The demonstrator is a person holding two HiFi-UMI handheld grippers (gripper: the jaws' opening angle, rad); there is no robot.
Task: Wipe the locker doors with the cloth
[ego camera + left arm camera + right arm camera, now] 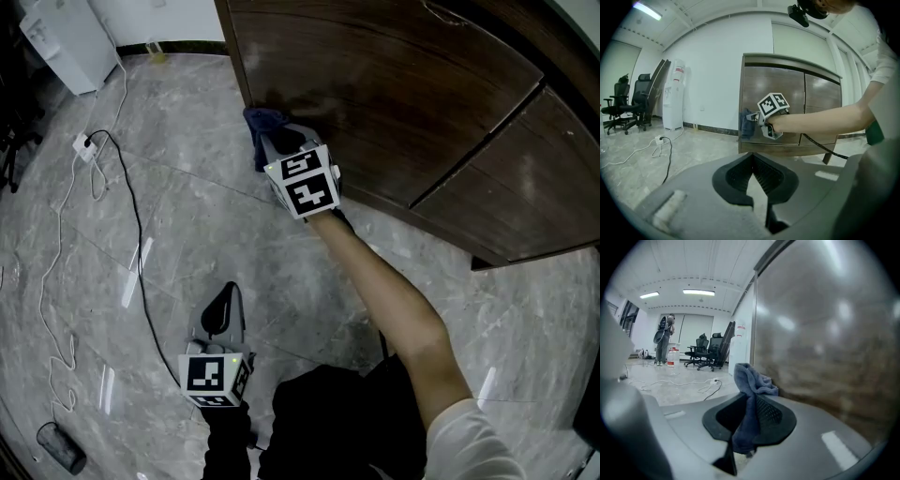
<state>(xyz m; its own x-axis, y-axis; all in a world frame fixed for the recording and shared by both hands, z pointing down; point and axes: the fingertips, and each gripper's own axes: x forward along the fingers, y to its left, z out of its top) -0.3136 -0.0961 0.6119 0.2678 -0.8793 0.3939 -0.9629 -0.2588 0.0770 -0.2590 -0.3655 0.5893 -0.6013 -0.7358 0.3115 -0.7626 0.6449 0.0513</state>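
Note:
A dark blue cloth (262, 120) is bunched against the left edge of the brown wooden locker door (375, 84). My right gripper (274, 142) is shut on it, arm stretched forward. In the right gripper view the cloth (751, 383) hangs pinched between the black pads, with the door (825, 343) close on the right. My left gripper (222, 307) hangs low over the floor, away from the locker, its jaws together with nothing in them. From the left gripper view I see the right gripper (750, 116), the cloth (745, 127) and the locker (787, 89) ahead.
A second locker door (534, 178) lies to the right. A black cable (131, 206) and a white power strip (84, 145) cross the marble floor on the left. A white water dispenser (61, 42) stands by the wall. Office chairs (628, 105) and a person (663, 341) are far off.

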